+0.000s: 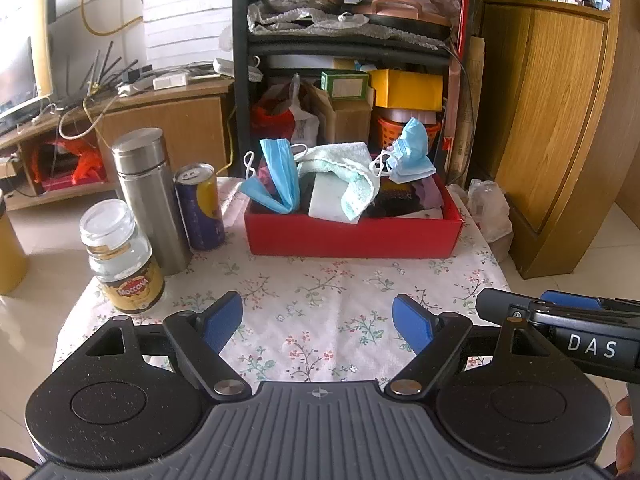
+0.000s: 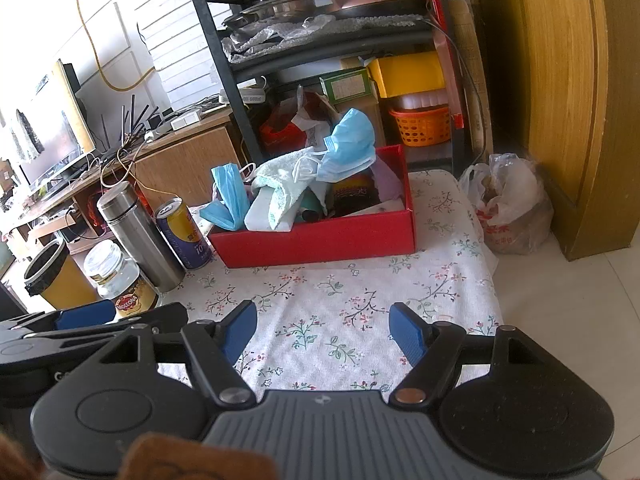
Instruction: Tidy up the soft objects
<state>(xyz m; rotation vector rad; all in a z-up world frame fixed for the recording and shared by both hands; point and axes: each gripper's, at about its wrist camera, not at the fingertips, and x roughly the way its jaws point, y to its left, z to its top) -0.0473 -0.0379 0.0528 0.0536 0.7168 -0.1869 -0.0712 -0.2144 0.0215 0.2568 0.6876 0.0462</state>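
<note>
Left wrist view: left gripper jaws wide, nothing between, over bare floral worktop. Soft stuff, i.e. blue masks and towel, heaped loose in red box.

Right wrist view: right gripper jaws apart, empty. Same messy pile in box; sorting looks barely begun, pretty much all left.

The left claw hangs tilted downward, its blue pads spread wide with nothing between them. Just beside it on the right, the right claw tilts down likewise, its pads parted and empty. Neither claw touches the other.
</note>
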